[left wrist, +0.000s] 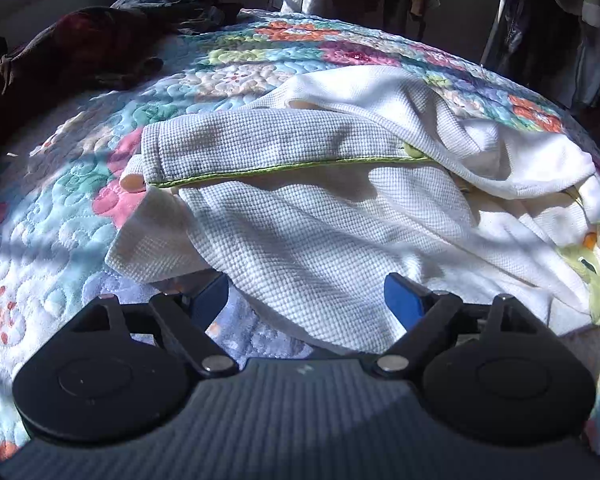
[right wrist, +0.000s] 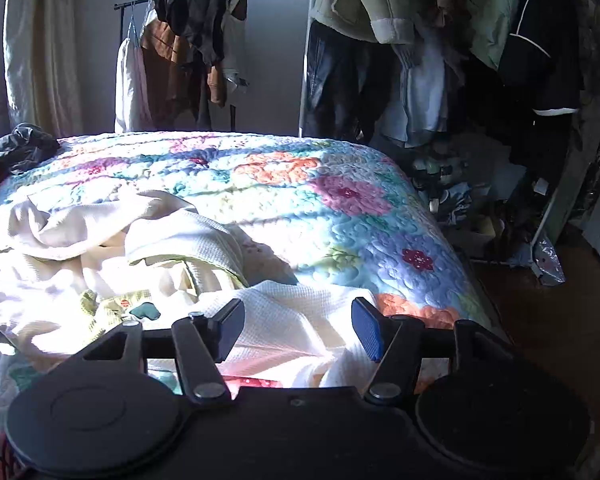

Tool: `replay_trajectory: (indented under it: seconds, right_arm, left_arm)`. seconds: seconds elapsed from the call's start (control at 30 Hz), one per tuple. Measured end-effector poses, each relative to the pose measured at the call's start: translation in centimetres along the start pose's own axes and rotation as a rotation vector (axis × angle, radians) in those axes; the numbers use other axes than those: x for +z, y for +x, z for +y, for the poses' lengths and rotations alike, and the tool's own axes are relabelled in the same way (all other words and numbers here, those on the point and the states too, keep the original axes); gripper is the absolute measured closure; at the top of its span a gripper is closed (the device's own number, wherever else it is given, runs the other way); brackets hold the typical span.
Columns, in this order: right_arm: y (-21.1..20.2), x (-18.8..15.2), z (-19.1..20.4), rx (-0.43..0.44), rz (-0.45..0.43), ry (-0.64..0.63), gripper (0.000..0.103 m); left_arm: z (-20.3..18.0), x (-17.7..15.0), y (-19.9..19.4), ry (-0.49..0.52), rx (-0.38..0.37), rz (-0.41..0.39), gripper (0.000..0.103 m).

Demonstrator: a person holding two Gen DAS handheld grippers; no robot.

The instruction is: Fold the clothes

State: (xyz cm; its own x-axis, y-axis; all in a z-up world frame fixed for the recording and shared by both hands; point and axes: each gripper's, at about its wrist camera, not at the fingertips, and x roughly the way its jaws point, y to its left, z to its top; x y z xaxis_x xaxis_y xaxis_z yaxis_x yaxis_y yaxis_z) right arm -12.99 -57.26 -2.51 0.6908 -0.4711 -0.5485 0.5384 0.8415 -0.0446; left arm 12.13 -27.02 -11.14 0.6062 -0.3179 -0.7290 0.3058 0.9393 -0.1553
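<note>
On the quilt (left wrist: 60, 208) a white robe (left wrist: 308, 216) is lying half-folded; both the left gripper (left wrist: 308, 300) and right gripper (right wrist: 298, 330) are hovering spread, cloth lying loose between their fingers, probably seeking new edges.

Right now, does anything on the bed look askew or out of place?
Yes: the white waffle-knit garment lies crumpled on the floral quilt, bunched, not flat. Dark clothes are heaped at the far corner. Nothing looks damaged.
</note>
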Motion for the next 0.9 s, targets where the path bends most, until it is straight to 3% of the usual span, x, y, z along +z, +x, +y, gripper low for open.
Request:
replay_trajectory:
  seconds: [0.13, 0.2, 0.23, 0.27, 0.3, 0.33, 0.37, 0.53, 0.67, 0.9]
  right_arm:
    - [-1.3, 1.5, 2.9, 0.127, -0.013, 0.038, 0.034]
    - [-0.8, 1.5, 4.9, 0.237, 0.028, 0.045, 0.033]
    - [-0.4, 1.3, 6.2, 0.287, 0.051, 0.034, 0.032]
    - [-0.1, 1.1, 7.4, 0.337, 0.073, 0.022, 0.032]
    - [0.3, 0.6, 8.9, 0.380, 0.085, -0.002, 0.032]
    - [0.6, 0.2, 10.4, 0.421, 0.096, -0.028, 0.032]
    - [1.1, -0.4, 12.2, 0.455, 0.109, -0.065, 0.032]
    - [2.3, -2.7, 19.5, 0.531, 0.117, -0.278, 0.032]
    - [2.4, -4.7, 24.5, 0.498, 0.065, -0.487, 0.031]
    - [2.6, -6.3, 27.8, 0.444, 0.034, -0.548, 0.031]
  left_arm:
    - [0.3, 0.6, 1.7, -0.040, 0.004, 0.010, 0.003]
    - [0.6, 0.7, 2.7, -0.060, 0.015, 0.028, 0.005]
    - [0.8, 0.6, 3.0, -0.079, 0.015, 0.036, 0.010]
    - [1.0, 0.4, 3.2, -0.089, 0.023, 0.041, 0.040]
    - [1.0, 0.3, 2.9, -0.065, 0.026, 0.041, 0.064]
    - [0.8, 0.3, 2.5, -0.031, 0.025, 0.039, 0.078]
    - [0.9, 0.3, 1.9, -0.013, 0.008, 0.046, 0.099]
    - [0.5, -0.1, -2.0, 0.067, -0.047, 0.046, 0.099]
    - [-0.1, -0.3, -4.9, 0.081, -0.117, 0.053, 0.100]
    - [-1.9, -0.8, -9.6, 0.111, -0.198, 0.001, 0.100]
